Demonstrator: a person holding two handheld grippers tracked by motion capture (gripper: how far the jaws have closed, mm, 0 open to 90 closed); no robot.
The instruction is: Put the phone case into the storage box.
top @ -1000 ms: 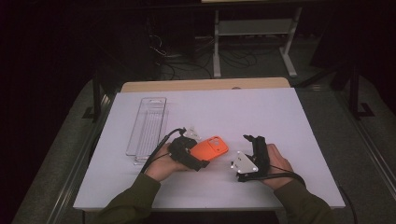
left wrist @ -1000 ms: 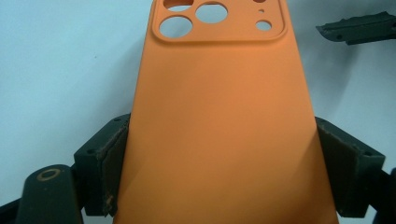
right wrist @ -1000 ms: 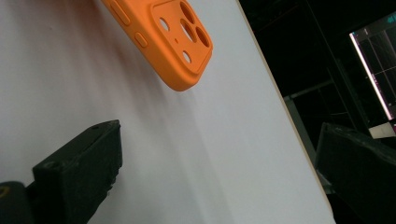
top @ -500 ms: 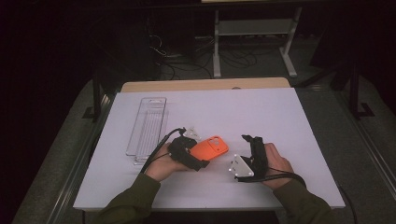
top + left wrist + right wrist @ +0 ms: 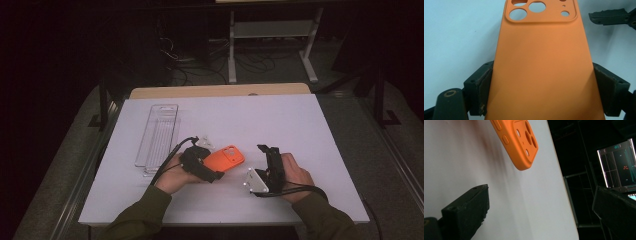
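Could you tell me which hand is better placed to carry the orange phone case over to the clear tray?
Left, I think. The left gripper already clamps the phone case, and the clear tray lies on its side. The right gripper stands open, holding nothing.

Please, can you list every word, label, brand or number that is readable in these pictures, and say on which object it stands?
Orange phone case: plain, no text.
Clear plastic tray: no label that can be seen.
Lit screen in the right gripper view: coloured lines and small marks, too small and blurred to read.
No readable text anywhere.
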